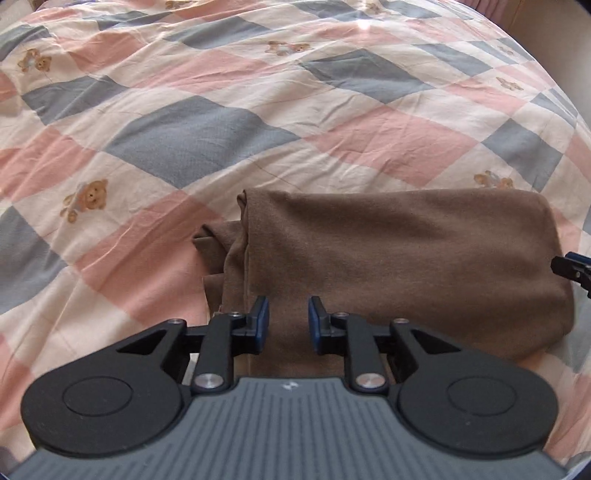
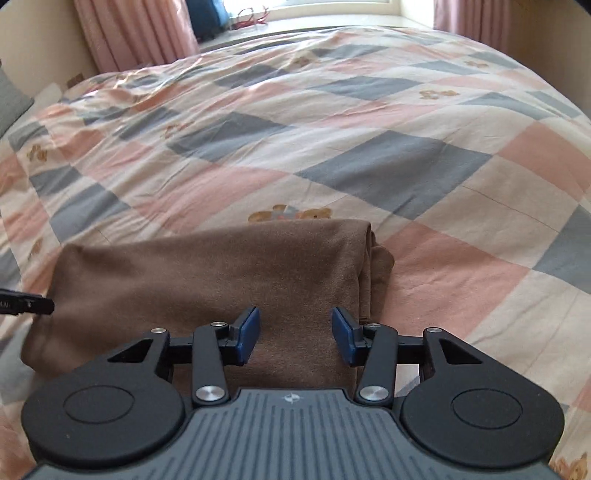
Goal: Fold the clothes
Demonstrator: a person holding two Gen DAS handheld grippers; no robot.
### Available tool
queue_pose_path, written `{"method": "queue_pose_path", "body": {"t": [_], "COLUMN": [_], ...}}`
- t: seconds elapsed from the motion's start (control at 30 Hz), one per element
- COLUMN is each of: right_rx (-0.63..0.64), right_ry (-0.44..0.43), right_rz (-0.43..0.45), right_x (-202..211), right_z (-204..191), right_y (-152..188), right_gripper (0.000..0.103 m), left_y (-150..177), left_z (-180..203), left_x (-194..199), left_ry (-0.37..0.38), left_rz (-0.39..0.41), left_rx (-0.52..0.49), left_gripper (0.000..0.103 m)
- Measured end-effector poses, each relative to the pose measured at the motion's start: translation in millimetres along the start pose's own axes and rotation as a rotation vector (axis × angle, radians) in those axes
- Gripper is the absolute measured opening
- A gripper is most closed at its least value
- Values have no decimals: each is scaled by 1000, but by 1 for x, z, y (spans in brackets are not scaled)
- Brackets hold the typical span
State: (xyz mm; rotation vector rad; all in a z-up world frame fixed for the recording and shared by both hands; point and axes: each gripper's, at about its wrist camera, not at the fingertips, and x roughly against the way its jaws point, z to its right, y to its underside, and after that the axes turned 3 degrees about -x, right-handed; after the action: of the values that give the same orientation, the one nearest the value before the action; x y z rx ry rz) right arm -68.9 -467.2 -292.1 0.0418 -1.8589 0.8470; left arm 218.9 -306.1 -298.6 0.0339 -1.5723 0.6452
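Observation:
A brown garment (image 1: 388, 258) lies folded into a thick rectangle on the checkered quilt; it also shows in the right wrist view (image 2: 207, 280). My left gripper (image 1: 289, 323) is open, jaws apart, hovering over the garment's near edge by its left end, holding nothing. My right gripper (image 2: 294, 334) is open, jaws apart, over the near edge by the garment's right end, holding nothing. The right gripper's tip shows at the right edge of the left wrist view (image 1: 572, 267). The left gripper's tip shows at the left edge of the right wrist view (image 2: 26, 302).
The pink, grey and cream quilt (image 1: 221, 110) with teddy-bear prints covers the whole bed (image 2: 369, 129). Pink curtains (image 2: 136, 33) and a window sill (image 2: 314, 20) lie beyond the far edge. A grey cushion (image 2: 11, 99) sits at the far left.

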Motion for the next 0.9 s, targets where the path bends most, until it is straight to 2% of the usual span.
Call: {"method": "queue_pose_path", "body": {"t": [0.13, 0.3, 0.37, 0.43, 0.5, 0.63, 0.77, 0.83, 0.9], "right_rx": [-78, -128, -190, -258, -338, -534, -675, -698, -671], "right_ry": [-27, 5, 3, -8, -33, -85, -134, -161, -187], "right_rz": [23, 0, 22, 51, 73, 54, -20, -26, 16], "right_x": [18, 18, 26, 37, 49, 49, 30, 30, 37], "right_z": [-5, -2, 4, 11, 19, 48, 79, 89, 97], "right_y": [0, 19, 29, 38, 48, 74, 96, 97, 87], "right_gripper": [49, 49, 49, 49, 49, 50, 50, 50, 50], "left_y": [-1, 9, 15, 21, 26, 29, 33, 36, 33], "left_z": [4, 8, 8, 13, 29, 67, 91, 97, 100], "left_x": [11, 8, 11, 22, 30, 29, -19, -26, -12], "left_ry": [-2, 7, 22, 69, 112, 178, 133, 116, 111], "left_rz": [9, 5, 22, 91, 165, 282, 198, 180, 211], "left_rx": [0, -27, -31, -64, -138, -277, -345, -336, -325], "left_gripper": [26, 25, 24, 23, 23, 24, 25, 24, 24]}}
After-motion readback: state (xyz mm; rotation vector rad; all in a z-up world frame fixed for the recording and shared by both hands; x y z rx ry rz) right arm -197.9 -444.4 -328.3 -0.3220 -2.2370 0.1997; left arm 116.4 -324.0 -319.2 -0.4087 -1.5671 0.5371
